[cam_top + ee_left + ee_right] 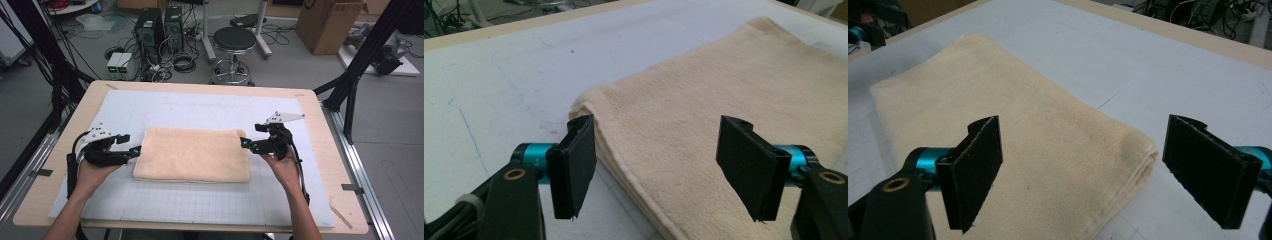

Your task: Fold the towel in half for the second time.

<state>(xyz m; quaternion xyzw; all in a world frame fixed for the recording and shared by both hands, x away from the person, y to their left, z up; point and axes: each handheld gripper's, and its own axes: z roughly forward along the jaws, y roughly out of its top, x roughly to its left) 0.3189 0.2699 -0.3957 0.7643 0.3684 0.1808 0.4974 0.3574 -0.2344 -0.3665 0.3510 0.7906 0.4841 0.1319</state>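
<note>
A cream towel (192, 154), folded into a flat rectangle, lies in the middle of the white grid mat (200, 200). My left gripper (131, 144) sits at the towel's left edge, held in the person's left hand. In the left gripper view its jaws (659, 165) stand wide open over the towel (734, 85) corner, gripping nothing. My right gripper (251, 135) is at the towel's right edge. The right gripper view shows it (1088, 170) open above the folded corner of the towel (998, 100), pads apart from the cloth.
The mat covers a wooden table (60, 165). Beyond the far edge on the floor are a black stool (234, 40), computer towers (150, 27) with cables, and a cardboard box (327, 22). A black frame leg (355, 75) stands at the right.
</note>
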